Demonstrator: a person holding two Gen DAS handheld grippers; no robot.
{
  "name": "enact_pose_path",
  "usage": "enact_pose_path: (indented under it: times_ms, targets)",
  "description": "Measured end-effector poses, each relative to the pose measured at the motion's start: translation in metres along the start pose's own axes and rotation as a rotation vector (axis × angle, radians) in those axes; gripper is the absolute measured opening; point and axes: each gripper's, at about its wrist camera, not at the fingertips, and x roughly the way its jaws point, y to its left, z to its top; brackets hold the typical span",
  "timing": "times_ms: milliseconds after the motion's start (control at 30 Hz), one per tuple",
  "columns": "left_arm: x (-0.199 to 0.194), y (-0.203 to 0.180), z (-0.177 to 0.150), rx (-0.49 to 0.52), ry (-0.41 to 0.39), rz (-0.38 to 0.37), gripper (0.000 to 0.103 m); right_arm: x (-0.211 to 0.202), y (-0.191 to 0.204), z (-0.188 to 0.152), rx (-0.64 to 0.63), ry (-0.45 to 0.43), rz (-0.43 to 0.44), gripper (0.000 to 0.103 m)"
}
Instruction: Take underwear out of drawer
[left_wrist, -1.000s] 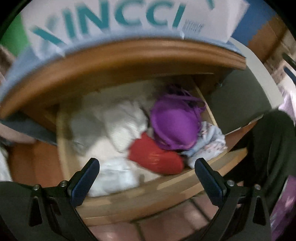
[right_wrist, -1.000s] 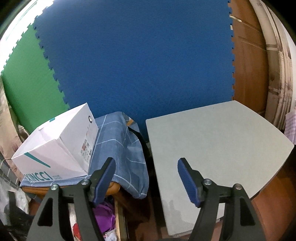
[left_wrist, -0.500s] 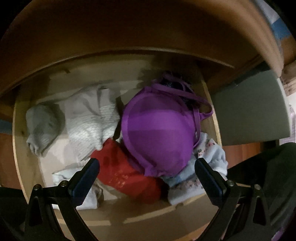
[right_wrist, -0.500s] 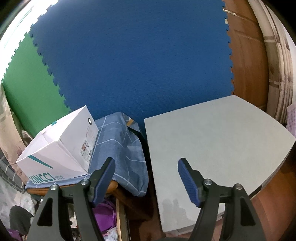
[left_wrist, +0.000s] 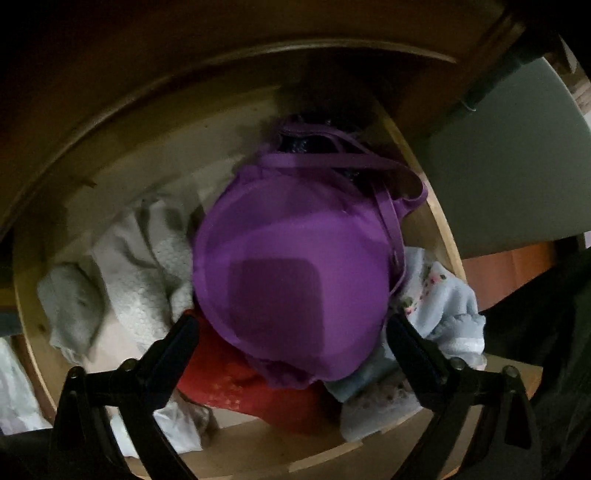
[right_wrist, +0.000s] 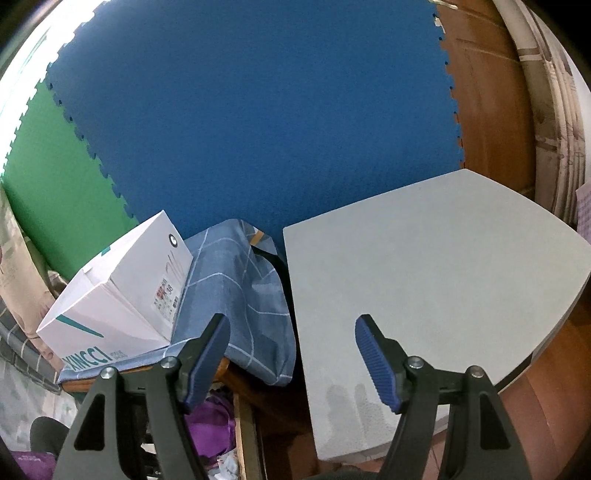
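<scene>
Cabinet top (left_wrist: 221, 74) low over drawer (left_wrist: 443, 221)

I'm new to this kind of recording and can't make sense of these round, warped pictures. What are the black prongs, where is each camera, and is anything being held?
A person holds a two-finger gripper in each hand; each has a fisheye camera looking along its fingers. The left gripper points down into an open wooden drawer of clothes, its jaws closing around a purple bra without pressing it yet. A red garment lies beneath. The right gripper is open and empty, facing a grey table and a white box.
</scene>
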Motion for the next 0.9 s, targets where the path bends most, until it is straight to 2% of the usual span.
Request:
enact_pose_path:
  times_ms: [100,167,200,233,400,567,633,733,900]
  targets:
    - [0.009,0.005,0.004,-0.03,0.044,0.013,0.076,0.003,-0.003,0.0,0.014,0.008,0.001,0.072]
    - [0.009,0.014,0.004,-0.087,0.04,-0.006,0.061,0.004,-0.004,0.0,0.022,0.012,0.004,0.072]
    - [0.009,0.016,0.003,-0.101,0.034,-0.008,0.045,0.005,-0.004,0.0,0.022,0.015,0.002,0.072]
    - [0.007,0.019,0.001,-0.11,0.023,0.0,0.038,0.006,-0.004,0.0,0.019,0.017,0.001,0.072]
    - [-0.015,0.008,-0.019,-0.051,-0.08,0.067,0.031,0.009,-0.002,0.0,0.015,0.025,-0.002,0.072]
    - [-0.044,-0.001,-0.036,-0.053,-0.172,0.064,0.03,0.009,-0.005,-0.001,0.028,0.028,0.002,0.072]
    - [-0.056,0.008,-0.041,-0.056,-0.205,0.061,0.03,0.01,-0.005,-0.001,0.029,0.03,0.003,0.072]
    - [-0.073,0.013,-0.05,-0.065,-0.223,0.03,0.029,0.012,-0.005,-0.001,0.025,0.034,0.002,0.072]
    - [-0.089,0.012,-0.062,-0.023,-0.236,0.02,0.028,0.013,-0.005,-0.002,0.026,0.04,0.0,0.072]
